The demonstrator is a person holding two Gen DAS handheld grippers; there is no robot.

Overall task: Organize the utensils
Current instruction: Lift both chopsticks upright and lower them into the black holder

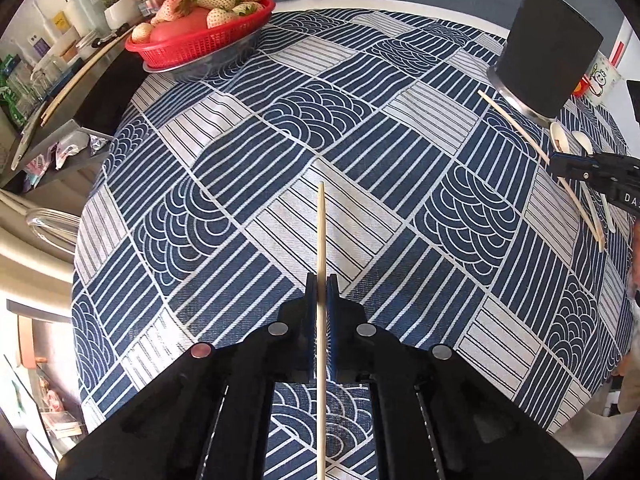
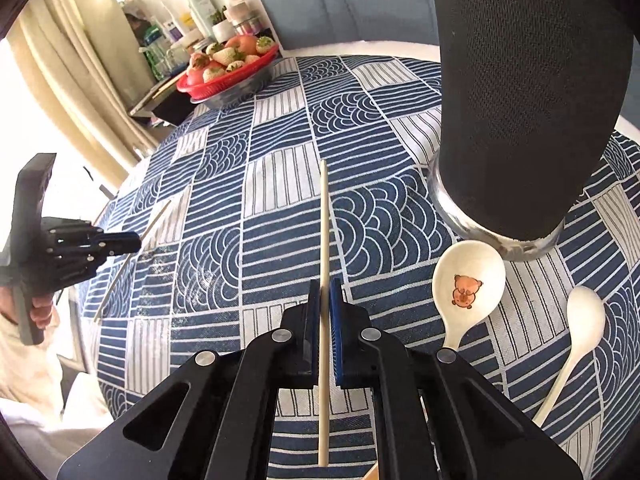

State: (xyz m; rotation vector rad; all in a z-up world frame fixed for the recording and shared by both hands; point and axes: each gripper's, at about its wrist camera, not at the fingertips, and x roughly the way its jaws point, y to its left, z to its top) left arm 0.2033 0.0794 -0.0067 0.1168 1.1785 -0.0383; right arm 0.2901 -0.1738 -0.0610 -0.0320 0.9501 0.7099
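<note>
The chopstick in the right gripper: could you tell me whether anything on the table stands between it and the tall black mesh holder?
Nothing visible does. The right gripper is shut on the pale wooden chopstick, and only bare patterned tablecloth lies between it and the black mesh holder. The two white ceramic spoons lie nearer the camera, beside the holder's base.

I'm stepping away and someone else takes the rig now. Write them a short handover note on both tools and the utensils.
Left tool: shut on a chopstick, off the cloth.
Right tool: shut on a second chopstick.
Black mesh holder stands on the tablecloth; chopstick tips already poke out of its top in the left view.
Bear spoon and plain spoon lie beside the holder's base. In the left view another chopstick lies near it.
Left to do: both held chopsticks, the loose one and the spoons, presumably into the holder.
</note>
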